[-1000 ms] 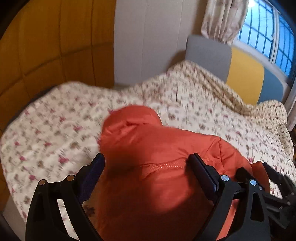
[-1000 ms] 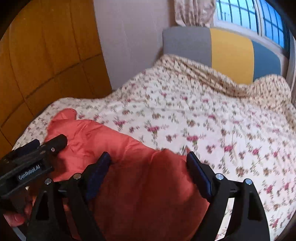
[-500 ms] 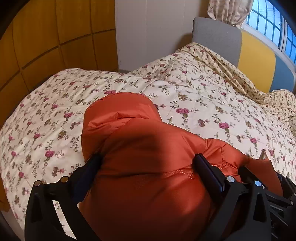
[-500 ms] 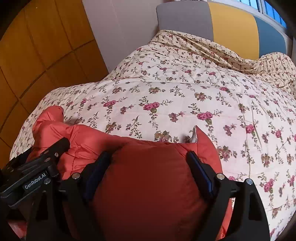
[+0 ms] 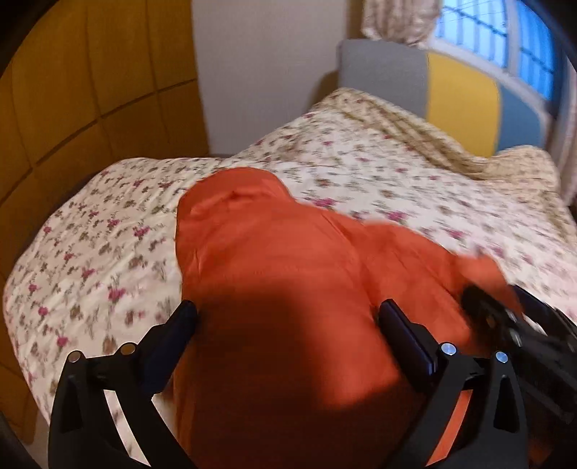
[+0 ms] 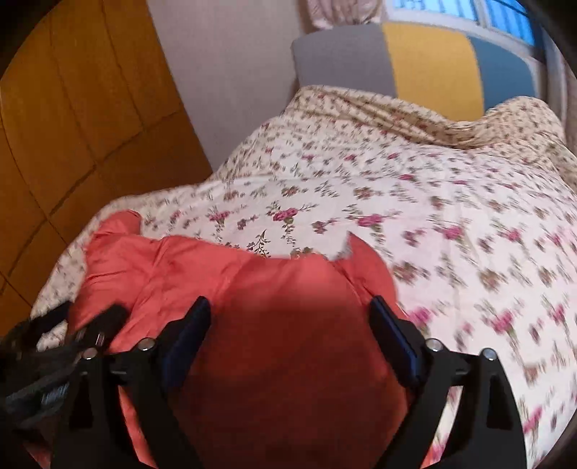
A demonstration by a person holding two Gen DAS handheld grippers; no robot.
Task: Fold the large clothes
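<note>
An orange puffy jacket [image 5: 270,252] lies bunched on the flowered quilt, its hood end pointing away towards the wall. My left gripper [image 5: 288,314] stands wide open, with the jacket's bulk swelling up between its fingers; the pads do not visibly squeeze it. In the right wrist view the same jacket [image 6: 216,274] fills the gap of my right gripper [image 6: 290,310], whose jaws are opening around the fabric. Each gripper's black frame shows at the edge of the other's view. The jacket's near part is hidden under the grippers.
The flowered quilt [image 6: 396,180] covers the whole bed and is rumpled near the grey, yellow and blue headboard [image 6: 432,65]. Wooden wall panels [image 5: 90,90] stand to the left, a window [image 5: 497,32] with a curtain at the far right.
Both pairs of jaws have spread wider around the jacket. Both hands have drawn back a little, so more of the wall shows, and both pictures are blurred.
</note>
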